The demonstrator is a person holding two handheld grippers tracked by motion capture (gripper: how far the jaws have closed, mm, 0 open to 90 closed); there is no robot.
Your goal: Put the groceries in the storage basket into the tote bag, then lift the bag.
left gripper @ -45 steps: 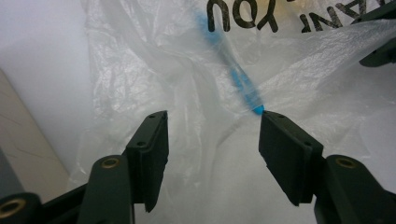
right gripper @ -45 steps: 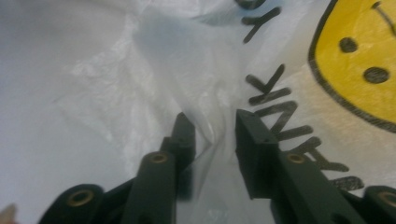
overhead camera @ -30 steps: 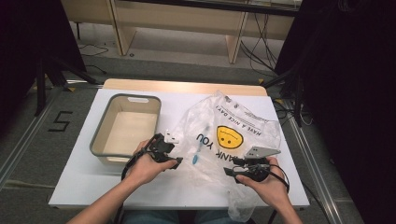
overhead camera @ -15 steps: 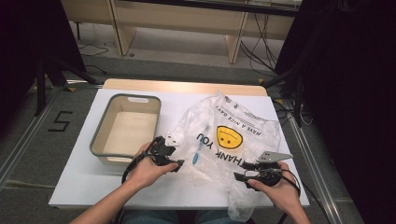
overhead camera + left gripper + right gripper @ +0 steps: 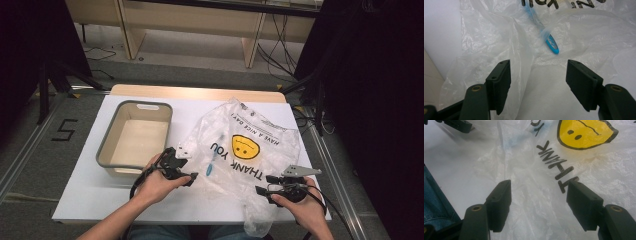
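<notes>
A: Bag (image 5: 250,150) lay mid-table, blue toothbrush (image 5: 550,42) inside, bin (image 5: 135,140) at its nine o'clock.

B: Left gripper (image 5: 537,75) at seven, right gripper (image 5: 537,195) at five, both spread wide, gripping nothing.

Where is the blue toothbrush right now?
The blue toothbrush lies inside the clear plastic bag near its left edge in the high view, just right of the left tongs and the grey bin.

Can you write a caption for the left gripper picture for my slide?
Open left gripper over a crinkly clear plastic bag with a blue toothbrush inside.
</notes>
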